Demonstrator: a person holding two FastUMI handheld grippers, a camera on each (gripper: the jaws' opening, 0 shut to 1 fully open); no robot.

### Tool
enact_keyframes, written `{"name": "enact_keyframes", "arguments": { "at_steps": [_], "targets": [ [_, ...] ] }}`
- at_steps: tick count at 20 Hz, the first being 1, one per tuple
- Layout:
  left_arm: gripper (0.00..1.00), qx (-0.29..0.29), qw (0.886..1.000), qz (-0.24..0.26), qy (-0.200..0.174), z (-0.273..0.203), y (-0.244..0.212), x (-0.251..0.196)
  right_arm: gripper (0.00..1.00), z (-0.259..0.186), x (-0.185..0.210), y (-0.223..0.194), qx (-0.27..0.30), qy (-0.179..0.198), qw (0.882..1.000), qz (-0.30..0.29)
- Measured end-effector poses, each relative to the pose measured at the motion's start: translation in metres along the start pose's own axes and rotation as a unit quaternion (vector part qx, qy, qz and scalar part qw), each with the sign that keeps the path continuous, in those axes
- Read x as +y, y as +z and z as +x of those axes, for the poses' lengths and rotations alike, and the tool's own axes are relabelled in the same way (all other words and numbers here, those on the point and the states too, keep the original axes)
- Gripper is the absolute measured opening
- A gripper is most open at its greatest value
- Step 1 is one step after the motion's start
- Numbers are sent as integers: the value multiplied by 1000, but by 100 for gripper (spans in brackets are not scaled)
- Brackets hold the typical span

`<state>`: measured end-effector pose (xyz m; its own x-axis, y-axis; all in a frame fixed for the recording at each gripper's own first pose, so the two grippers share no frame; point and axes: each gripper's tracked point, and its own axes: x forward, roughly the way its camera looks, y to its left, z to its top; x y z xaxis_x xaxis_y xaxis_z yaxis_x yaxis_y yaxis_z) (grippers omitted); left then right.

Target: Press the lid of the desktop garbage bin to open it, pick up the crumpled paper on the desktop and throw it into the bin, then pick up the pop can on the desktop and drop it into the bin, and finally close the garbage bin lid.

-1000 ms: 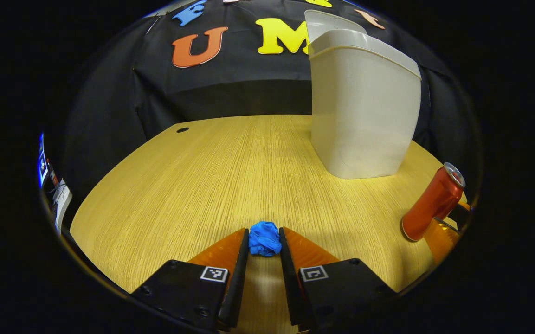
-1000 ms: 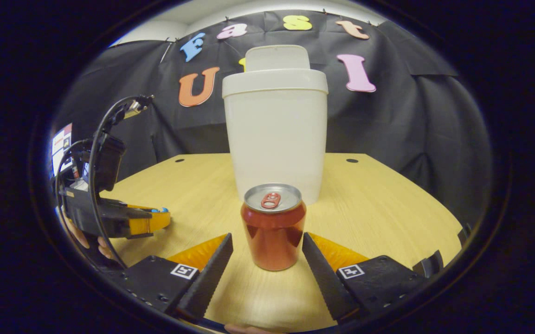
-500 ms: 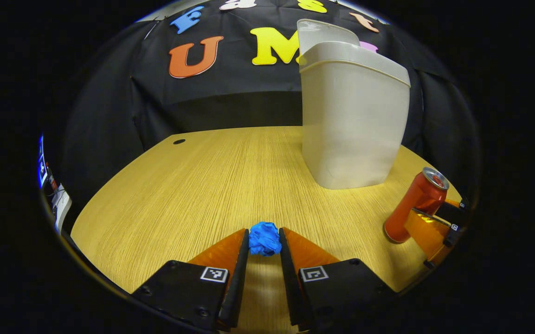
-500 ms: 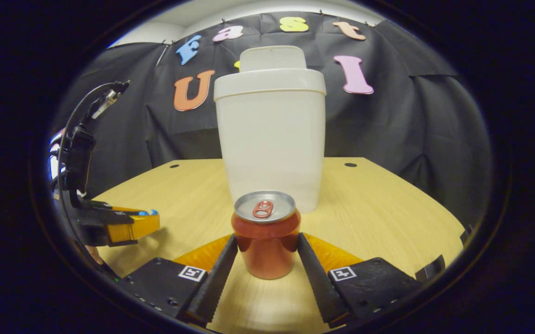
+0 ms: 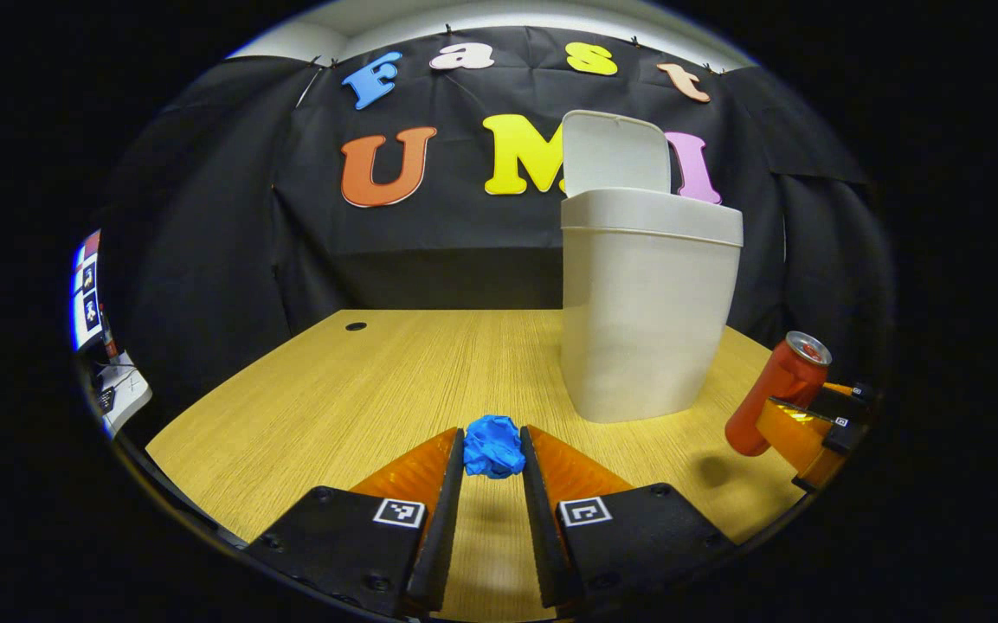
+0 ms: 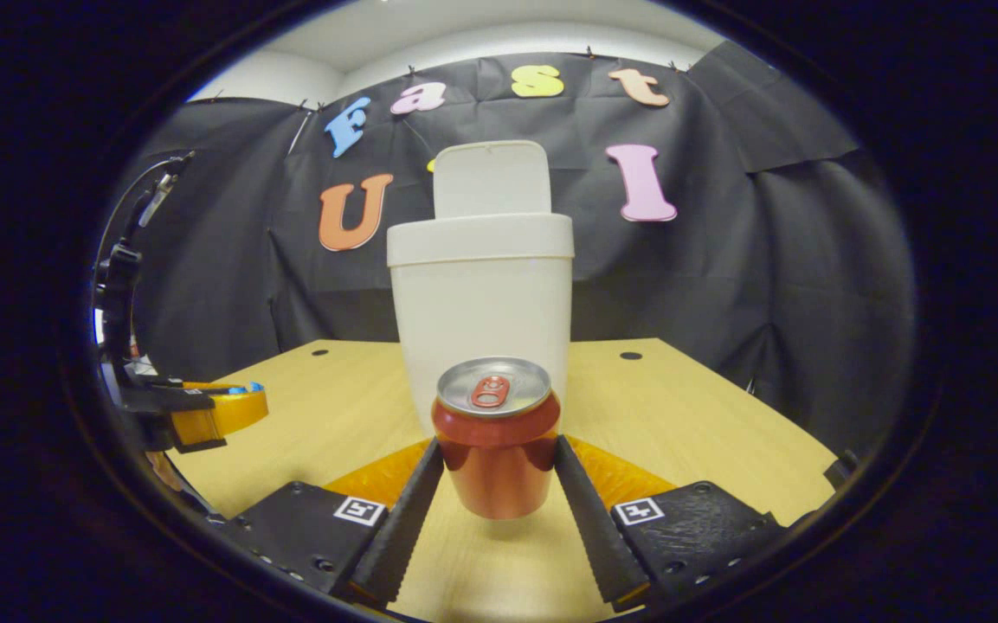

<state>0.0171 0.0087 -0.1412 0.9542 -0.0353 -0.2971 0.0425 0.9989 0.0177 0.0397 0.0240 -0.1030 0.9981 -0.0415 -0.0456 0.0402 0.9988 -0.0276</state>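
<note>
Your bin's lid [image 6: 490, 179] already stands open, hinged up at the back of the white desktop garbage bin [image 6: 481, 320], so the first step is done. Neither piece of rubbish is in the bin yet, and the lid is left to close at the end.

Your left tongs [image 5: 492, 450] are drawn in narrow and pinching the blue crumpled paper [image 5: 493, 445] right between their tips. It appears lifted off the bench [image 5: 395, 381], with a faint shadow beneath. From there the bin stands ahead and to the right, its rim higher than the paper, so by my judgement you need to raise and carry it over the opening before letting go.

Your right tongs [image 6: 497, 472] are clamped on the red pop can [image 6: 496, 437], one finger on each side, the can upright with its pull-tab top showing. It hangs clear of the bench, with its shadow below. The bin is straight ahead, close behind the can.
</note>
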Motion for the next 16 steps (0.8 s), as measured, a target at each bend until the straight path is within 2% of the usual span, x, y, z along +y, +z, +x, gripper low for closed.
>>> {"name": "enact_keyframes", "arguments": {
  "at_steps": [7,11,14,16],
  "targets": [
    [42,-35,999,-4,12,-30,33,3,81,-31,-33,59,-46,-23,999,-11],
    [42,-46,999,-8,7,-45,55,-4,80,-46,-45,90,-78,-15,997,-23],
    [42,-45,999,-4,-12,-47,70,-27,81,-51,-44,93,-71,14,997,-17],
    [42,-47,999,7,-9,-45,83,-33,80,-52,-49,96,-71,28,997,-21]
  ]
}}
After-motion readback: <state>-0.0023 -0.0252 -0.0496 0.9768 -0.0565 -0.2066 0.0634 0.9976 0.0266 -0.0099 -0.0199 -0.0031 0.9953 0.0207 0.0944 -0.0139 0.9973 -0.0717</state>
